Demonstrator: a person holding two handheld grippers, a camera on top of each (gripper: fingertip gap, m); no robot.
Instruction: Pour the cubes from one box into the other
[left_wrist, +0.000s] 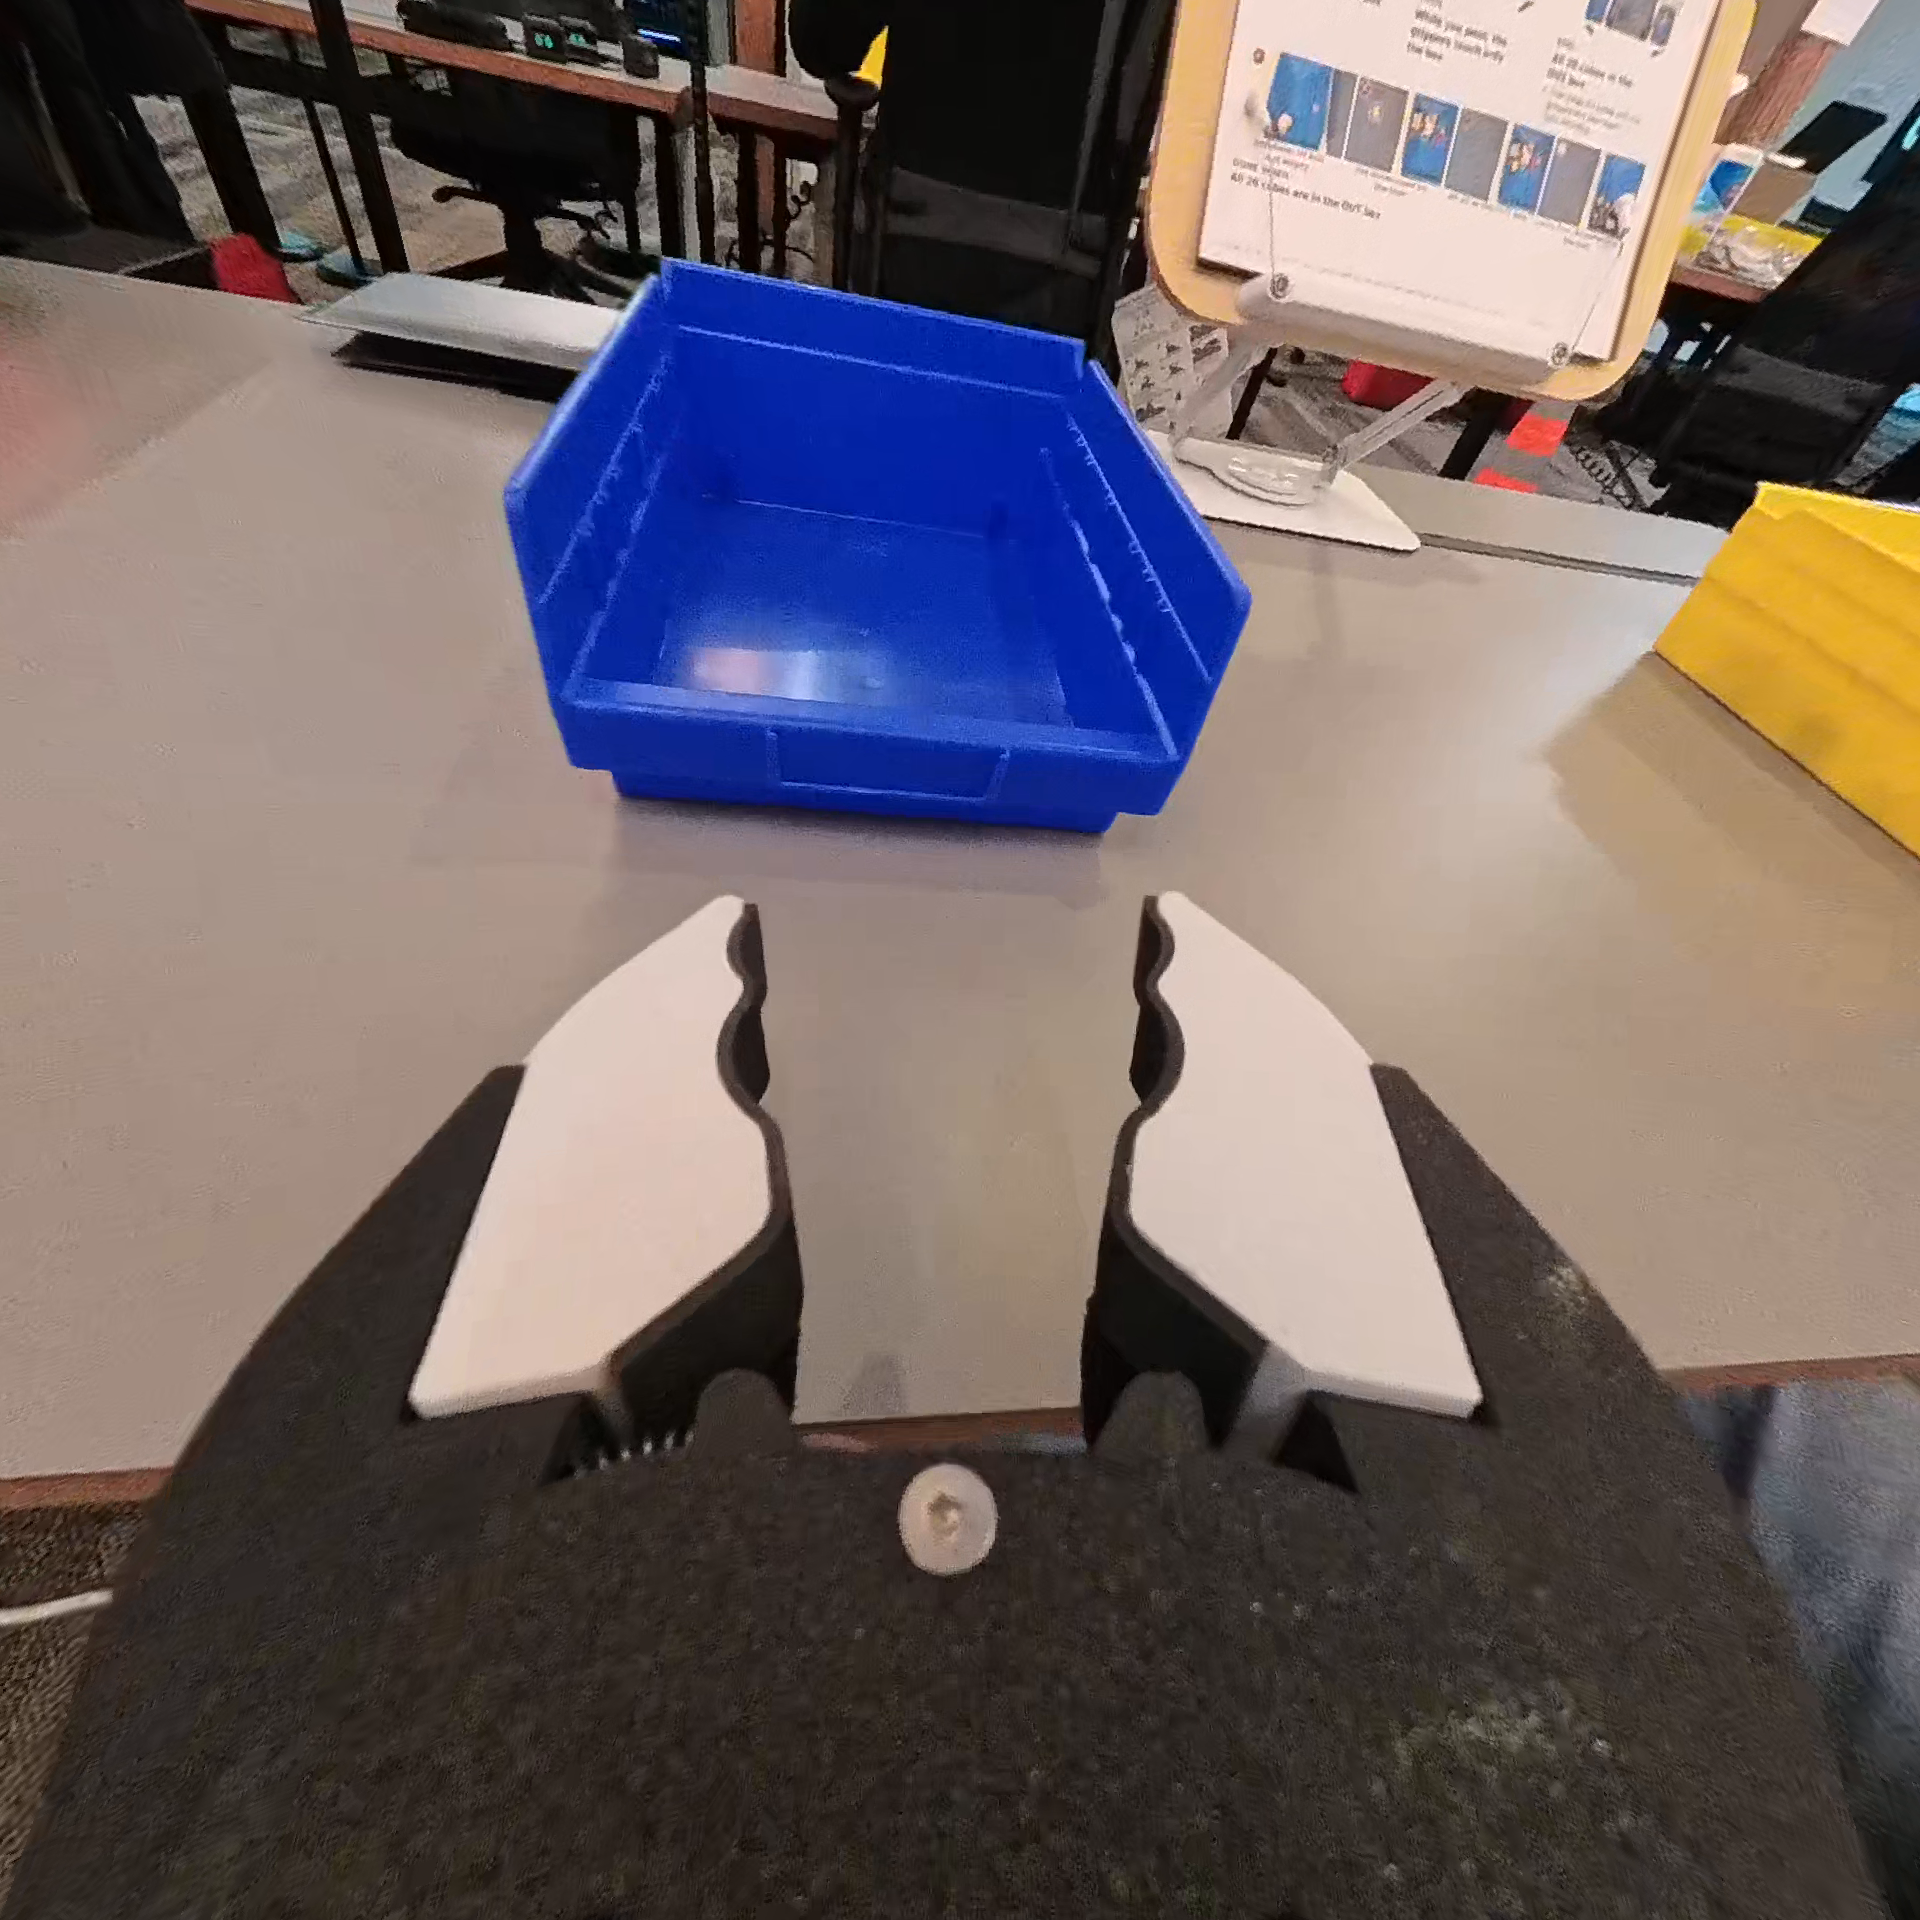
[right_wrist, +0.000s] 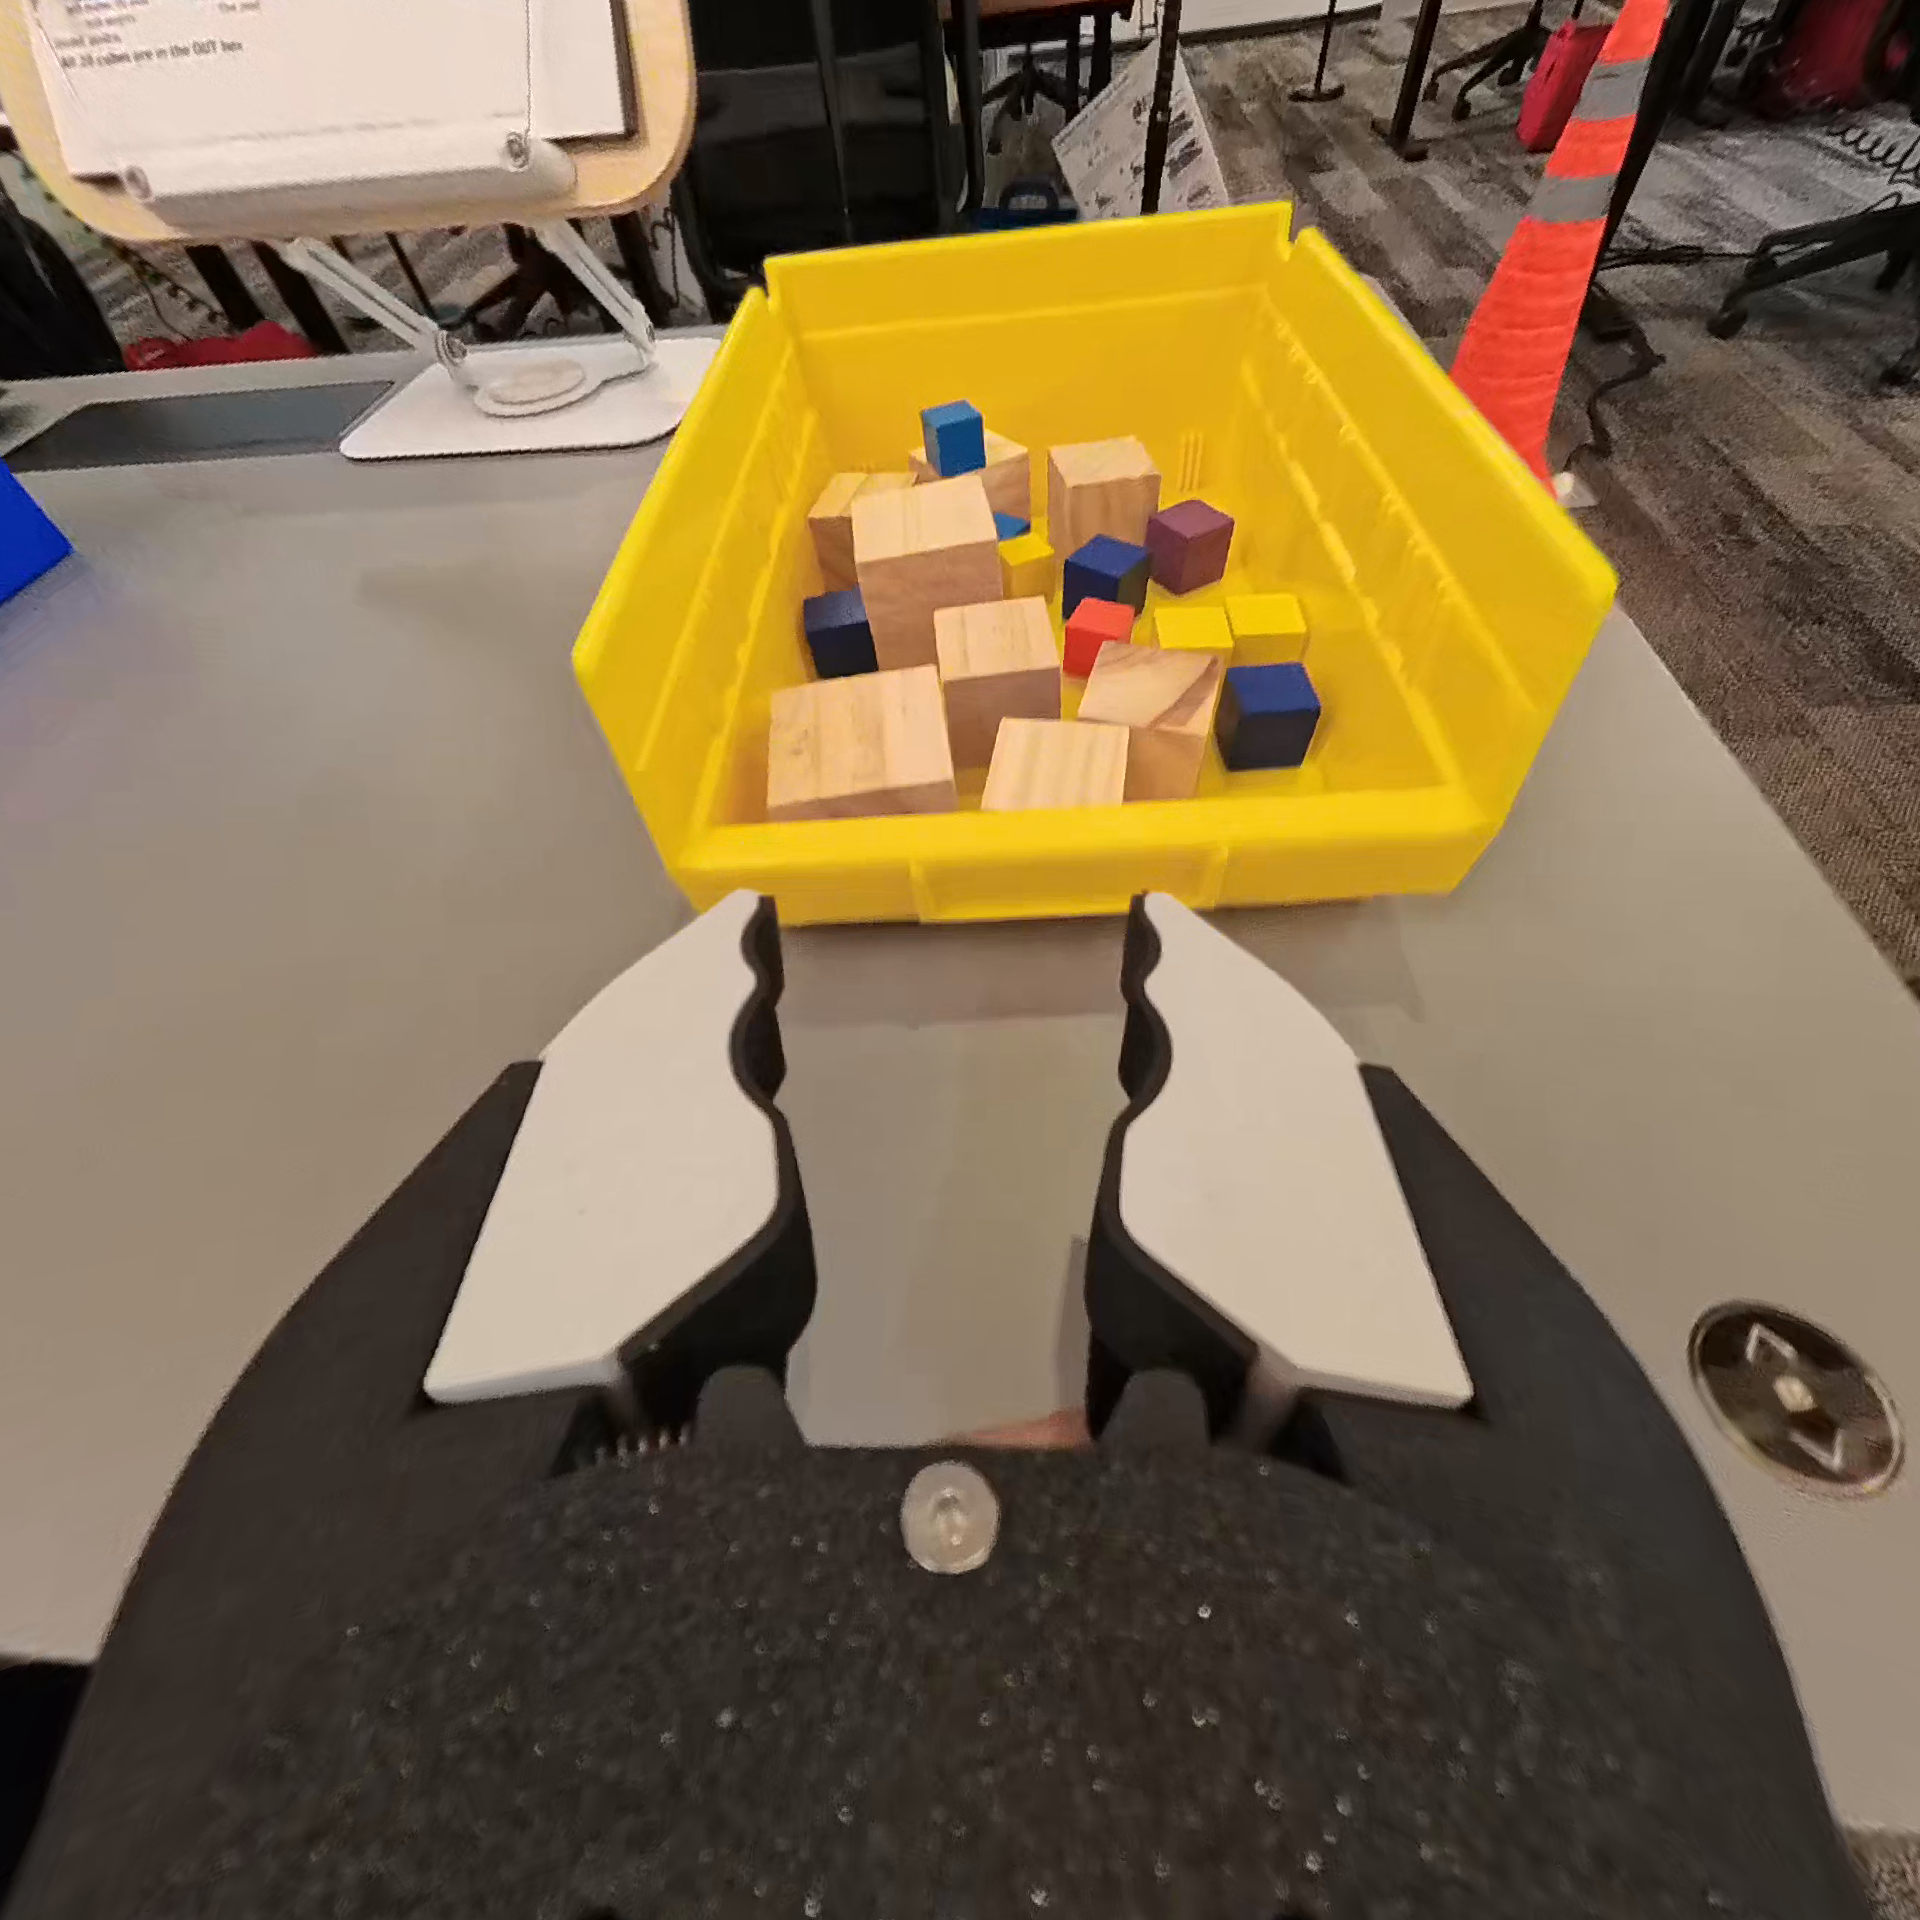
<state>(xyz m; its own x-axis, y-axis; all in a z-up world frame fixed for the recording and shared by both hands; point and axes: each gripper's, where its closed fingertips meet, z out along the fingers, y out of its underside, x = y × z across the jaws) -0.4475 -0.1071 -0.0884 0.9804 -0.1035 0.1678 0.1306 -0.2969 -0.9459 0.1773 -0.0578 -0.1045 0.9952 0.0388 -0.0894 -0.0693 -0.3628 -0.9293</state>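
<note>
Yellow box (right_wrist: 1091, 862) front lip just beyond parted right gripper (right_wrist: 951, 914)

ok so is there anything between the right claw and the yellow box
No. The right wrist view shows only bare grey table between the open right claw and the yellow box; the tips sit just short of its front wall.

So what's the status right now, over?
Both grippers, left and right, open, empty. Cubes all in yellow box; blue box empty. Nothing in the way.

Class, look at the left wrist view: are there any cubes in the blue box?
No. The blue box shows only its bare floor, with no cubes inside.
</note>
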